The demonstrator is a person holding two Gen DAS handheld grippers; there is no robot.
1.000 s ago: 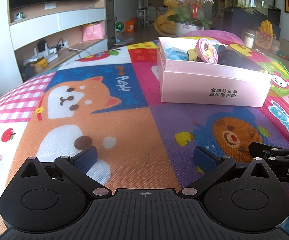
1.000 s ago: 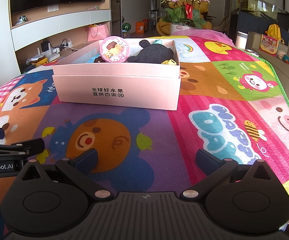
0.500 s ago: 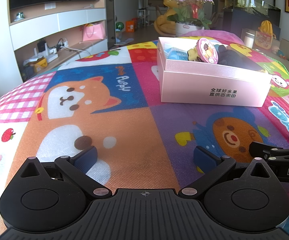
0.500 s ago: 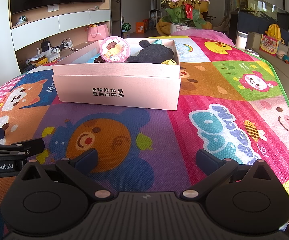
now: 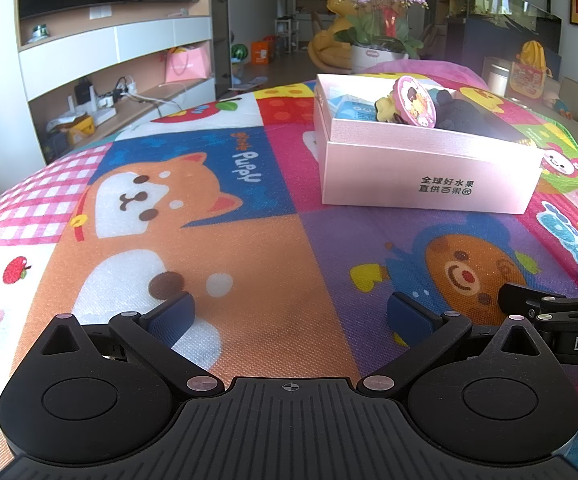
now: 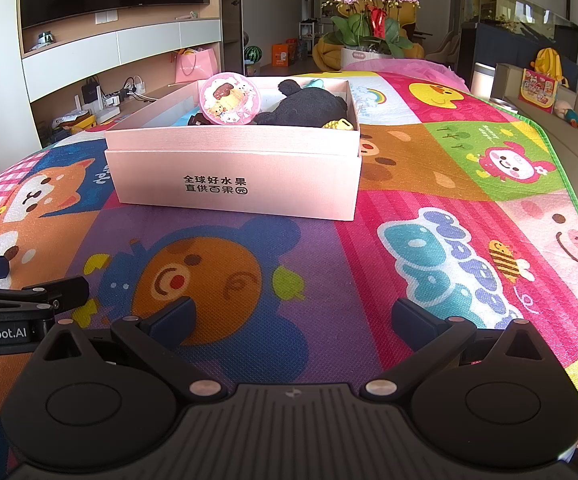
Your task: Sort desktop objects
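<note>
Left tongs [image 5: 289,316] gape wide, gripping nothing; right tongs [image 6: 293,316] likewise, low over the cartoon-print tabletop [image 6: 429,216]. One pink box [image 6: 233,184] sits far ahead, holding one round pink tin [image 6: 230,98] and one black plush [image 6: 305,104]. Nothing has shifted since a second ago.

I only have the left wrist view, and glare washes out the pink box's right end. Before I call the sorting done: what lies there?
Observer: A black plush toy fills the right end of the pink box.
Operator: Anything beside it?
Observer: A small yellow item sits in the near right corner, against the plush.
Operator: Is the right gripper holding anything?
Observer: No. The right gripper is open, with nothing between its fingers.
</note>
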